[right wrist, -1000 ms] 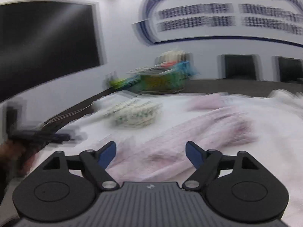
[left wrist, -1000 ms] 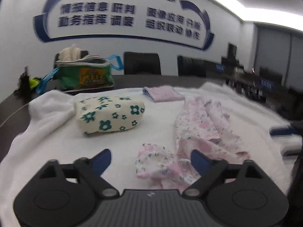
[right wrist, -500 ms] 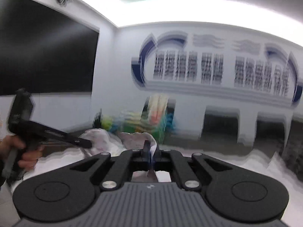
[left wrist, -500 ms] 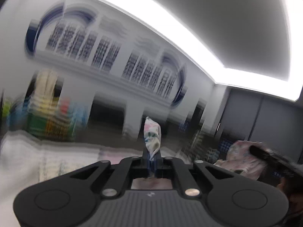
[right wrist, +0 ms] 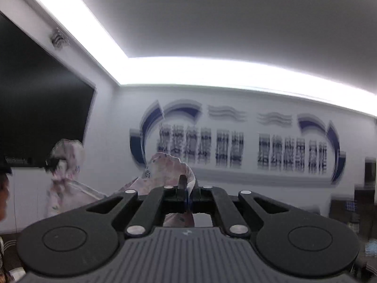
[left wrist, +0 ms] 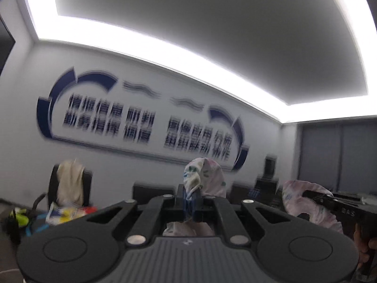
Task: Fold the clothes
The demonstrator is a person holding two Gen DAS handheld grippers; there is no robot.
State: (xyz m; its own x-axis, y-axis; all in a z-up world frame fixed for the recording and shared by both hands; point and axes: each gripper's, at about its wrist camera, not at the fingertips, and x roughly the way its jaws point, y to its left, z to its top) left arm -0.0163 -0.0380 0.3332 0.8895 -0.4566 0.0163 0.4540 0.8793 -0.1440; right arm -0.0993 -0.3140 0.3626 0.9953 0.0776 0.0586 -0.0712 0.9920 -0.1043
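Left gripper (left wrist: 189,202): jaws closed tight on a bunch of the pink floral garment (left wrist: 205,176), cloth puffing up above the fingertips and a scrap showing below them through the frame gap. Right gripper (right wrist: 185,194): jaws likewise pinched together on another part of the garment (right wrist: 169,167), fabric rising in a ragged peak above the tips and hanging below. Both cameras tilt upward, so garment is held up in the air in front of the wall sign (left wrist: 141,127); table not visible in either view. In the left view, the right gripper (left wrist: 329,202) appears to the right of the sign as a dark bar with pink cloth (left wrist: 304,202) bunched around its tip, a bit of hand (left wrist: 365,243) beneath it. In the right view, the left gripper (right wrist: 50,162) appears left of the sign, against a dark screen (right wrist: 40,113), cloth draping down from it toward the near gripper. Below the sign's left end in the left view: a chair (left wrist: 70,186) with pale cloth over its back, a blurred colourful bag (left wrist: 68,212) in front of it. More dark chairs (left wrist: 150,191) under the sign. Lit ceiling band (left wrist: 165,47) above the sign. Lettering smeared by motion blur, unreadable.
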